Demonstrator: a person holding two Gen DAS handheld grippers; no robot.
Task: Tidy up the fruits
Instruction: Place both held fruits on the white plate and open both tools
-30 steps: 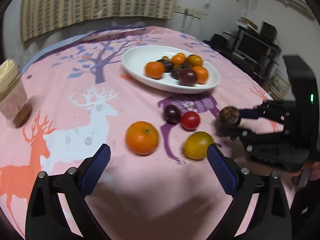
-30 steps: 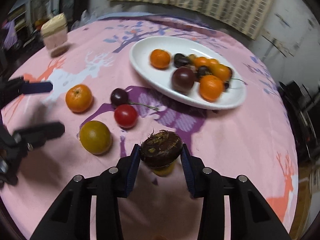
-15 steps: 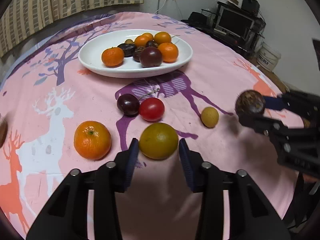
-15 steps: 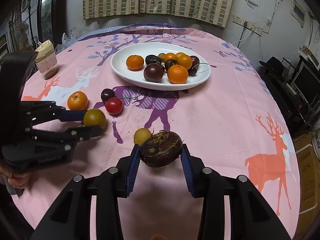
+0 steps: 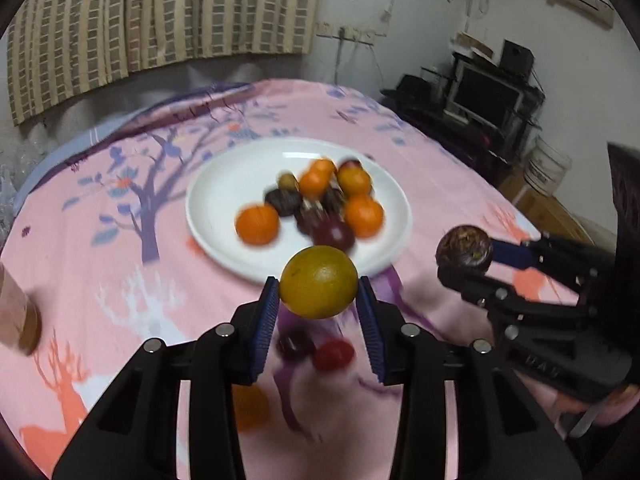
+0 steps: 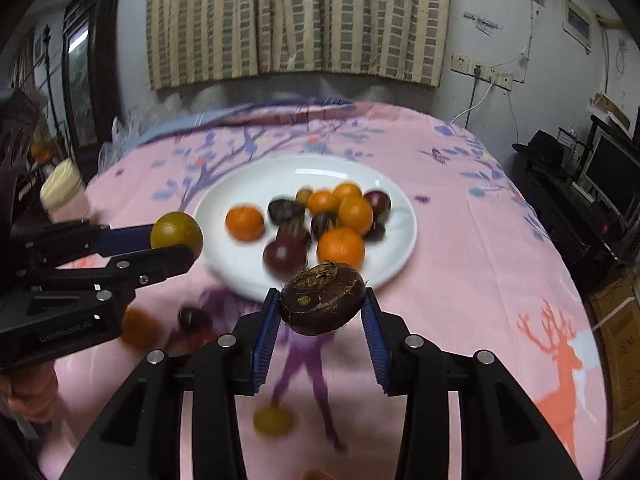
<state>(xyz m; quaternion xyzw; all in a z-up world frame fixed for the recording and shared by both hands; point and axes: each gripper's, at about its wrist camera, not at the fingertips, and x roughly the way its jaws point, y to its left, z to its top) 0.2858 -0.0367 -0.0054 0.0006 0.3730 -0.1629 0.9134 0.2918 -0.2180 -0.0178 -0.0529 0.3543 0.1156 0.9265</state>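
My left gripper is shut on a yellow-green citrus fruit and holds it in the air, short of the white plate. It also shows in the right wrist view. My right gripper is shut on a dark brown water chestnut, also raised near the plate's front rim; the chestnut shows in the left wrist view. The plate holds several oranges and dark fruits. On the pink cloth lie an orange, a dark plum, a red tomato and a small yellow fruit.
A jar with a pale lid stands at the table's left side. Beyond the table's right edge are a TV stand with a monitor and boxes on the floor. Curtains hang behind the table.
My left gripper closed on the yellow-green fruit and lifted it off the cloth toward the plate. My right gripper rose and moved toward the plate with the water chestnut.
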